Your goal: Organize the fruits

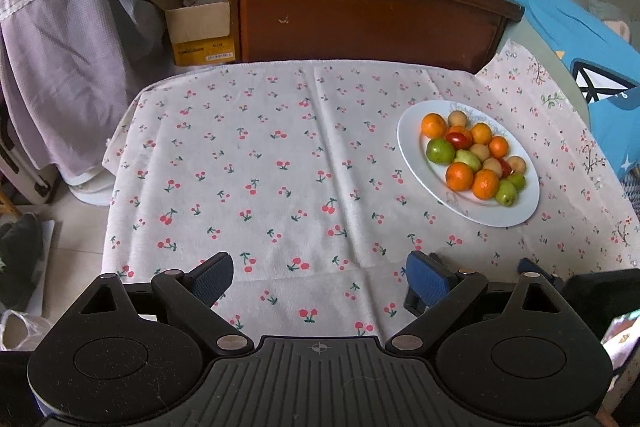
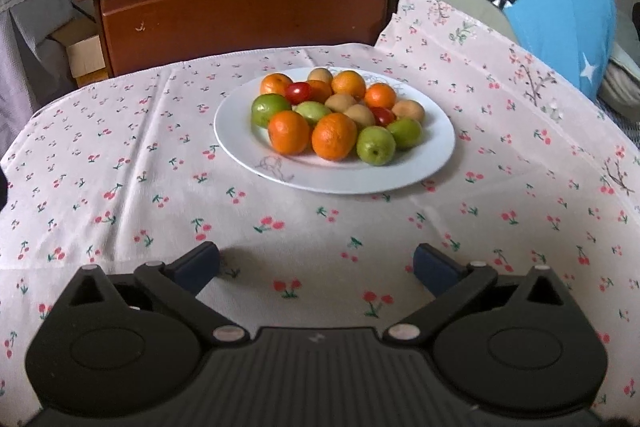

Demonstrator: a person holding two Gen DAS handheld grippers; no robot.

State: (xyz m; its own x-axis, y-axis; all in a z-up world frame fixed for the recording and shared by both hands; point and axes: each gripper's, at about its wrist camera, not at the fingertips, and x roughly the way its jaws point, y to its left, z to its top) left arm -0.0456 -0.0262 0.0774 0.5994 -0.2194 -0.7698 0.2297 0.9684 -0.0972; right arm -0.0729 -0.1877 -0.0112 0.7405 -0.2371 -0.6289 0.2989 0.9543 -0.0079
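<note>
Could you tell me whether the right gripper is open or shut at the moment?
Open. The right gripper has its two blue-padded fingers spread wide over bare tablecloth, holding nothing.

Sixteen fruits [image 2: 334, 136], one plate [image 2: 400, 175]

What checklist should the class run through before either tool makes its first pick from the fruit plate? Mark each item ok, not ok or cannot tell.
1. Right tool open and holding nothing: ok.
2. Left tool open and holding nothing: ok.
3. Plate lies flat on the tablecloth: ok.
4. Clear path from right tool to the nearest orange: ok, only cloth lies between.
5. Fruits apart enough for the fingers to fit around one: not ok, they are piled touching.
6. A place to sort the fruits into: cannot tell, none is in view.
</note>
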